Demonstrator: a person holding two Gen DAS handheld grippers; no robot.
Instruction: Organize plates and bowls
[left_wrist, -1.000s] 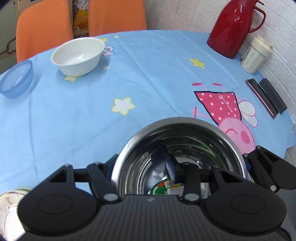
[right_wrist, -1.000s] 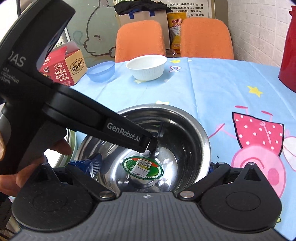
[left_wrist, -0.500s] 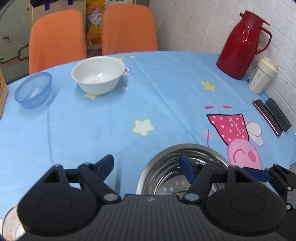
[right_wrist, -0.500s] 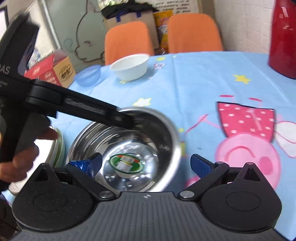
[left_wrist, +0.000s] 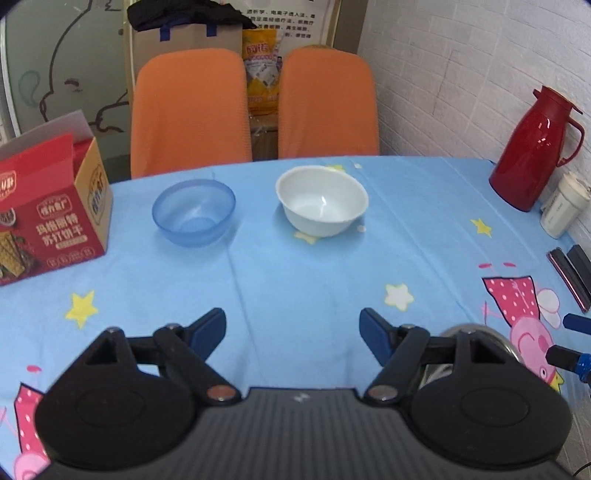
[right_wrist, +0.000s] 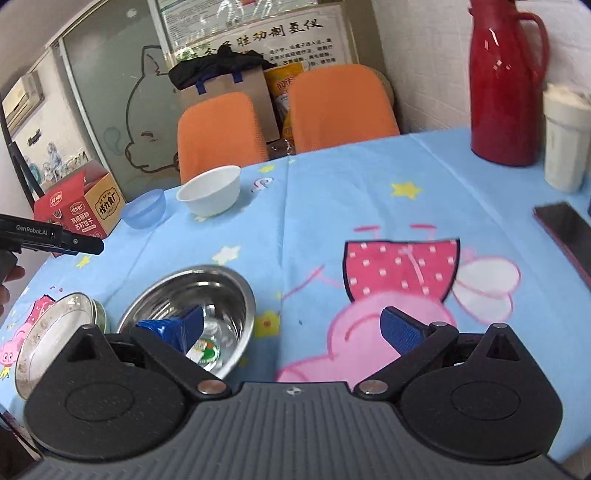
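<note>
A steel bowl (right_wrist: 218, 295) with a green label inside stands on the blue tablecloth near the front; its rim shows in the left wrist view (left_wrist: 480, 332). A steel plate (right_wrist: 51, 332) lies to its left. A white bowl (left_wrist: 321, 201) and a blue plastic bowl (left_wrist: 194, 210) stand apart at the far side. My left gripper (left_wrist: 291, 332) is open and empty above the cloth, left of the steel bowl. My right gripper (right_wrist: 291, 328) is open and empty, its left finger over the steel bowl.
A red thermos (left_wrist: 532, 151) and a white cup (left_wrist: 561, 206) stand at the right by the wall, with a phone (right_wrist: 569, 236) near them. A red snack box (left_wrist: 48, 206) sits far left. Two orange chairs (left_wrist: 192, 110) stand behind the table.
Both grippers have let go of the steel bowl and opened. The left one rose and swung left, away from the bowl; the right one pulled back to the right.
</note>
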